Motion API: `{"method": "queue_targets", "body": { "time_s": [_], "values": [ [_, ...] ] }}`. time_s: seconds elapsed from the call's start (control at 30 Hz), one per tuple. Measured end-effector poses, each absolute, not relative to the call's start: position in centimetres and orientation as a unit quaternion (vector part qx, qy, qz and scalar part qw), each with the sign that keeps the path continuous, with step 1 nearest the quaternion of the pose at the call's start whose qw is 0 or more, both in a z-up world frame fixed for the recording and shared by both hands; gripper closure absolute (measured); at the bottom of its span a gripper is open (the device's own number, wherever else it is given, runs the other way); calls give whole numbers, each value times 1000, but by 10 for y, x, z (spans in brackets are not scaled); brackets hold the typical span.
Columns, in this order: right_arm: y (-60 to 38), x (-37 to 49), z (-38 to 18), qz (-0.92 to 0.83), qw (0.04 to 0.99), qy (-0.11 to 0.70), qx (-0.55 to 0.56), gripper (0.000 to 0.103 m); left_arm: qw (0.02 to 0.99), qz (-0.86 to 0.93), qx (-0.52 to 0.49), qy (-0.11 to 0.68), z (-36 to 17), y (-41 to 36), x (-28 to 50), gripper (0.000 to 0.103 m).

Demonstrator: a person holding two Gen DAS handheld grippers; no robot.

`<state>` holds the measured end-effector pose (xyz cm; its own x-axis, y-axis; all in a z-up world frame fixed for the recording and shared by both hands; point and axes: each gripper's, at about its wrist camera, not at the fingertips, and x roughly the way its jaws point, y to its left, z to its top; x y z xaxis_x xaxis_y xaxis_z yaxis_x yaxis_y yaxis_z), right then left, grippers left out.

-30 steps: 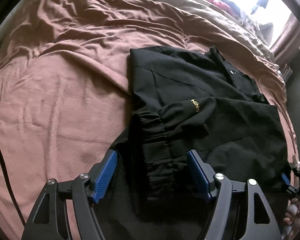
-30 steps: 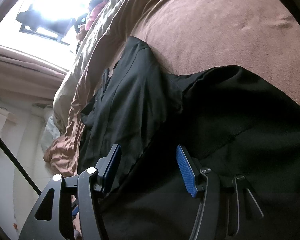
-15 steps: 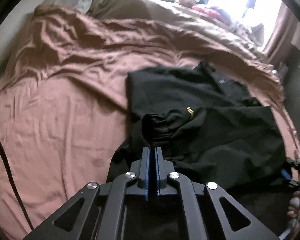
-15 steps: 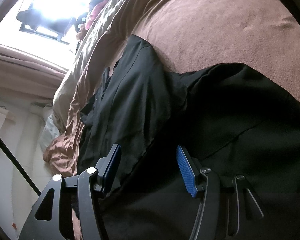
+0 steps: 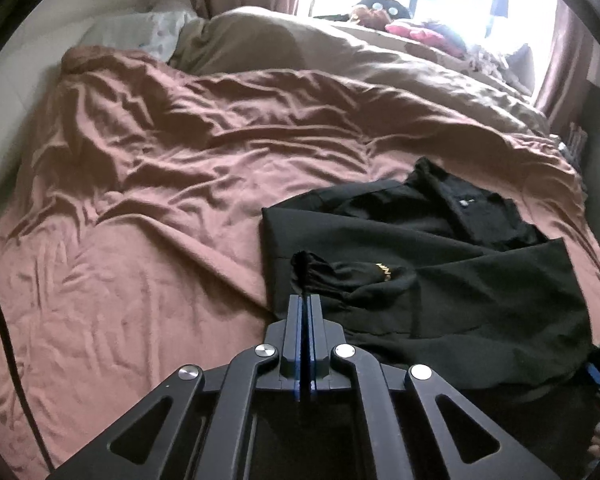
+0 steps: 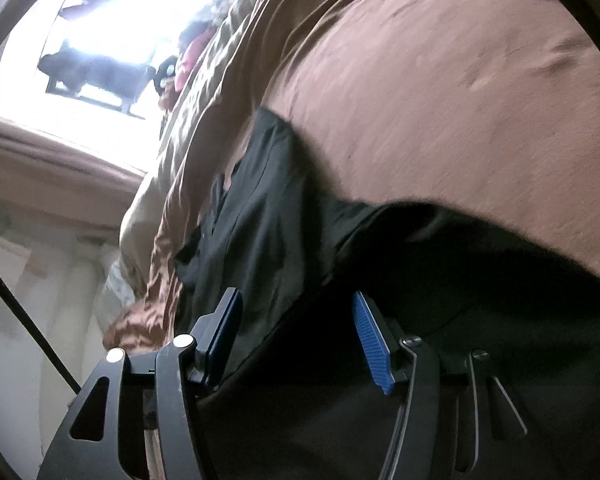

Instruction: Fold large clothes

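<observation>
Black jacket (image 5: 452,280), one, its cuff (image 5: 312,270) pinched in left jaws; right jaws just narrowing, fabric between

The black garment (image 5: 440,280) is matt cloth; the brown bedspread (image 5: 160,208) at nine o'clock is soft, crumpled fabric.

Both the left gripper (image 5: 304,300) and the right gripper (image 6: 296,320) show black angular linkage frames with triangular cut-outs, round silver screws at the pivots and ribbed blue pads on the fingers (image 6: 370,344); beside the right gripper's frame runs a thin black cable (image 6: 24,320).
</observation>
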<state>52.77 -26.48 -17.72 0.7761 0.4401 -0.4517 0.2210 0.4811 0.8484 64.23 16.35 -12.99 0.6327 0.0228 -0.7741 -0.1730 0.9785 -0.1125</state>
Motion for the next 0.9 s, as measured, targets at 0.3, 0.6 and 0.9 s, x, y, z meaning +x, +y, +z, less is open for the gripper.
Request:
{"method": "queue_targets", "body": {
  "time_s": [0.3,0.6,0.9],
  "values": [
    [-258,533,-188,59,796,331,504,96,875,64,-115,467,-191,177,664,101],
    [-260,530,-164,60,798,337,496,89,870,24,-155,467,-169,187,640,91],
    [-256,495,-145,95,809,321,483,36,888,12,-185,420,-119,191,554,26]
  ]
}}
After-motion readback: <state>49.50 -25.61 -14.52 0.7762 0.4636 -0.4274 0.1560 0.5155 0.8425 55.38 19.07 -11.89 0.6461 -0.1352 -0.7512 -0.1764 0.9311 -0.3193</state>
